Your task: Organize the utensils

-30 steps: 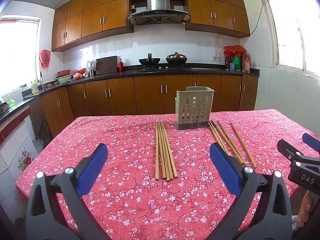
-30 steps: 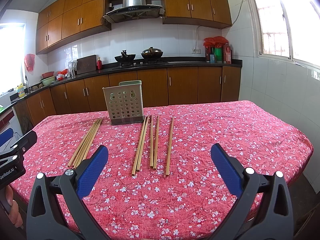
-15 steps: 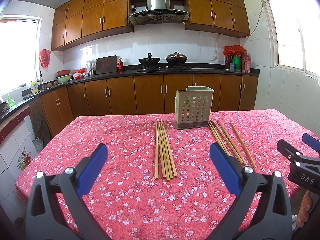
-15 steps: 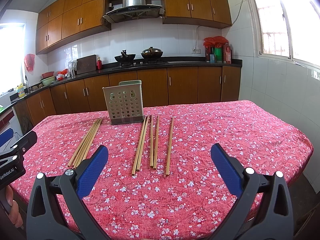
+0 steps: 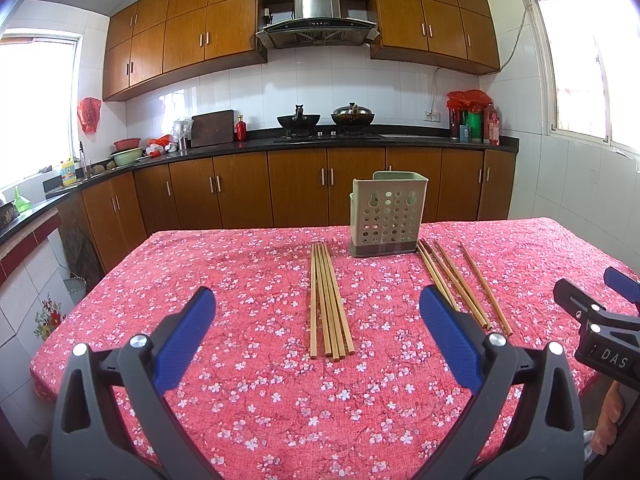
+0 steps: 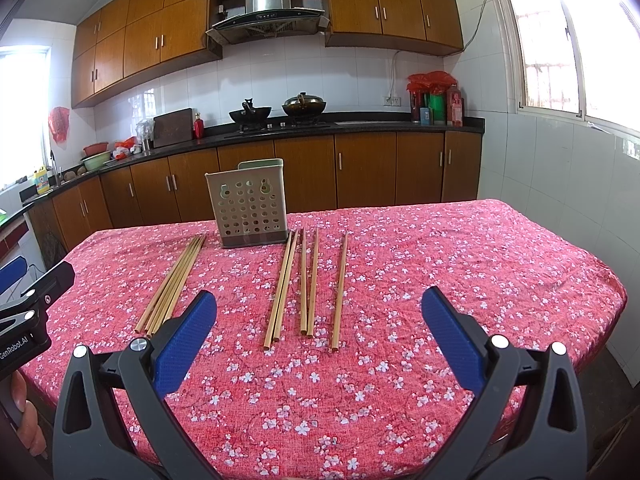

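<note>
A pale green perforated utensil holder (image 5: 386,216) (image 6: 250,209) stands upright at the far middle of the table. Left of it lies a tight bundle of several wooden chopsticks (image 5: 328,300) (image 6: 172,284). Several more chopsticks (image 5: 460,286) (image 6: 308,288) lie spread out to its right. My left gripper (image 5: 318,308) hovers open above the near table, facing the bundle. My right gripper (image 6: 318,312) is also open, facing the spread chopsticks. Nothing is between either pair of blue pads (image 5: 188,336) (image 6: 450,338).
The table wears a red floral cloth (image 5: 260,400) (image 6: 460,264). Behind it run wooden kitchen cabinets (image 5: 300,188) with woks on a stove (image 5: 326,122). The other gripper shows at each view's edge, held by a hand (image 5: 608,420) (image 6: 24,420).
</note>
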The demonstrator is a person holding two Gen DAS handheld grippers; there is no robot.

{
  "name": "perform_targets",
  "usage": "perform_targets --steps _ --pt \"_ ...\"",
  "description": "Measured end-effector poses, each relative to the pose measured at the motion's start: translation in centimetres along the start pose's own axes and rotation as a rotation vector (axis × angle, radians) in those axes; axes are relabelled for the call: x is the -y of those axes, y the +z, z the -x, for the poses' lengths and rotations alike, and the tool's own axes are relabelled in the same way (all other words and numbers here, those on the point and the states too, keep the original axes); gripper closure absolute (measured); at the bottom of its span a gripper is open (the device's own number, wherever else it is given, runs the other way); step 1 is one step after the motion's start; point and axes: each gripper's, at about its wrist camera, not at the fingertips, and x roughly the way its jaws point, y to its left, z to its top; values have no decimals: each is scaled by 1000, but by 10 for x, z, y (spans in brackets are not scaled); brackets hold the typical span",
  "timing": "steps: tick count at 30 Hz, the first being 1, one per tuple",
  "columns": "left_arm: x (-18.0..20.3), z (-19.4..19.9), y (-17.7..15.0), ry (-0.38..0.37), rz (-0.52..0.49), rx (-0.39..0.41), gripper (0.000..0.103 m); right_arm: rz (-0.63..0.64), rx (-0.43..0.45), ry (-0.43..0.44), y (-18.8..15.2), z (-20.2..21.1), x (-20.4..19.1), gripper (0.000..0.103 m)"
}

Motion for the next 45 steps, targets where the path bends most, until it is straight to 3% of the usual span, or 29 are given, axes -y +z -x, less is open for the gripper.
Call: perform_targets --steps 30,35,39,41,43,45 --pt "-1 -1 0 6 2 -6 4 -1 -3 0 -2 -1 -2 2" --pt "-3 -15 -2 30 14 -64 4 -13 -37 -4 -2 -12 1 2" --pt "-16 -45 -5 49 37 -161 4 -80 -159 -42 -5 -47 20 3" --pt "-23 -56 -8 68 42 -206 4 -110 -210 -66 -6 -65 30 13" --pt "-31 -72 -9 81 56 -258 4 -134 -295 -62 -5 -92 40 31" --pt "-40 -90 -9 74 78 -306 5 -153 -363 -45 -4 -116 45 42"
